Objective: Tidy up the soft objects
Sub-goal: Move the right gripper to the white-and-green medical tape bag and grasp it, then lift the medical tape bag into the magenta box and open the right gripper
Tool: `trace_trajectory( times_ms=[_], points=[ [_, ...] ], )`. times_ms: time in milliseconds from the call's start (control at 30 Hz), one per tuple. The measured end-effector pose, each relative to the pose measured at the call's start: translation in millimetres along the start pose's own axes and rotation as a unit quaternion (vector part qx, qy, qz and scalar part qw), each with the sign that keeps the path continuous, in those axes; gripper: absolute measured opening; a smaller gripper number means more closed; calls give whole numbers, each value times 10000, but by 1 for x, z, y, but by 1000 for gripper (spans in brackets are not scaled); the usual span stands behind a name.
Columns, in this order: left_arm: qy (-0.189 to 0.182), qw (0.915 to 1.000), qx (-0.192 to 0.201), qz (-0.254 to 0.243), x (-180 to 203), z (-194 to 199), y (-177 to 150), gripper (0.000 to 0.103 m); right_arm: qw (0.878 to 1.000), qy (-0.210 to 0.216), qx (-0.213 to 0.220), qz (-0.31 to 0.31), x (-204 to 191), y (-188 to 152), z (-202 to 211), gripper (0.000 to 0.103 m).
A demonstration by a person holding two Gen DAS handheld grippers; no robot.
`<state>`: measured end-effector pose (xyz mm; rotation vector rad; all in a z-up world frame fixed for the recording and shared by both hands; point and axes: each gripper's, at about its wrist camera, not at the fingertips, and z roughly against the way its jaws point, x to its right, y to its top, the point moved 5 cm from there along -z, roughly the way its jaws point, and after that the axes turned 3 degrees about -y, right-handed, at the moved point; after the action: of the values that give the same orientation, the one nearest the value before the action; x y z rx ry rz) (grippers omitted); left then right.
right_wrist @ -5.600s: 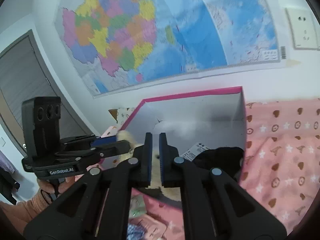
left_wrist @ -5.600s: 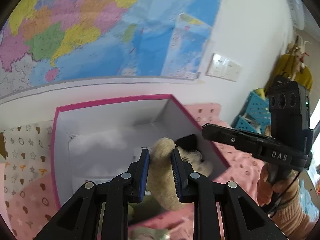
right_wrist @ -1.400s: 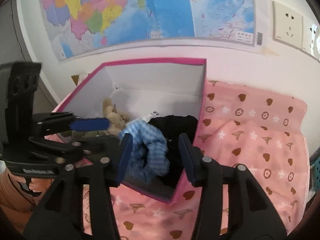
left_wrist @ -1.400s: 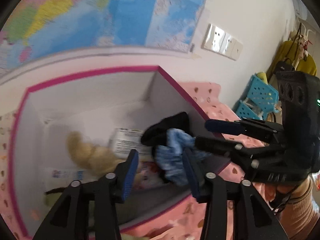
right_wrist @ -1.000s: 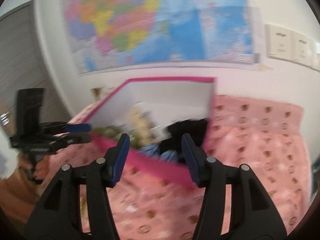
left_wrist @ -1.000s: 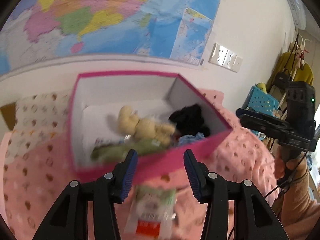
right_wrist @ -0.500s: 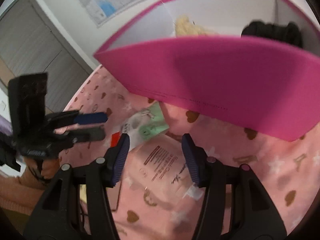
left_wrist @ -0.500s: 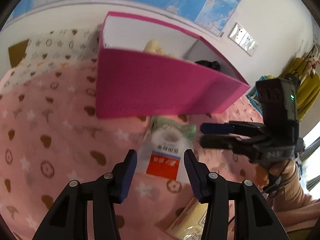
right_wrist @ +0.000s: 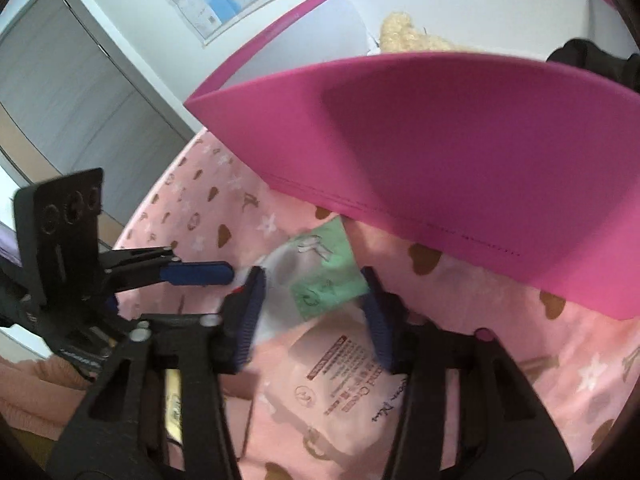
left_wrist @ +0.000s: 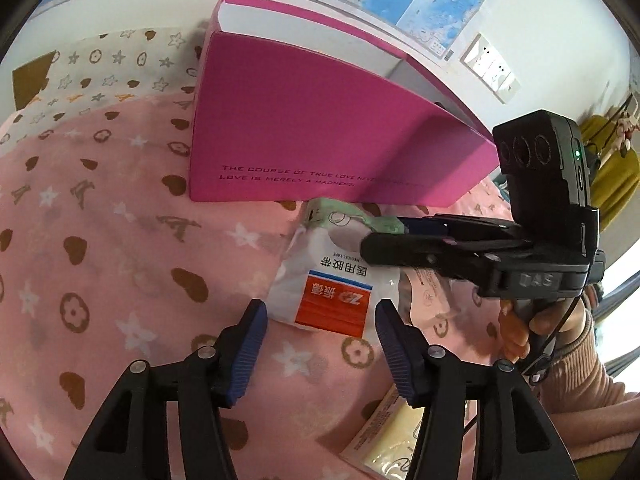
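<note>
Between the opening left gripper (left_wrist: 318,354) fingers lies a white packet (left_wrist: 334,294).

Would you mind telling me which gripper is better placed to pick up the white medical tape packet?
Left gripper: its opening jaws already straddle the medical tape packet; nothing pinched yet.

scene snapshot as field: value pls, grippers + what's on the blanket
surface: pink patterned blanket
box: pink box, open top, plush toy inside
loose items: medical tape packet, green packet, pink packet, yellow packet
left gripper: opening, astride the tape packet, pads clear
right gripper: closing, green packet between pads, not yet pressed
</note>
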<state>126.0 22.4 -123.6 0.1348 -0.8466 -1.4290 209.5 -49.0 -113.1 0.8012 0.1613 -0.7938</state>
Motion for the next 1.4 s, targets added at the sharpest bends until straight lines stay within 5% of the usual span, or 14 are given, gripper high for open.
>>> trace_trajectory(
  times_ms=[267, 833, 1100, 1400],
  points=[
    [-117, 9999, 19, -11, 2, -1, 3, 62, 9988, 320, 337, 140, -20, -6, 24, 15],
    [-489, 9920, 604, -993, 58, 35, 50, 64, 9894, 552, 1294, 369, -44, 23, 103, 13],
    [-134, 9862, 1034, -1287, 70, 59, 95, 64, 9821, 441, 1743, 569, -50, 65, 116, 13],
    [482, 9862, 1056, -1181, 44, 45, 144, 63, 9824, 432, 1817, 85, -24, 107, 86, 14]
  ],
)
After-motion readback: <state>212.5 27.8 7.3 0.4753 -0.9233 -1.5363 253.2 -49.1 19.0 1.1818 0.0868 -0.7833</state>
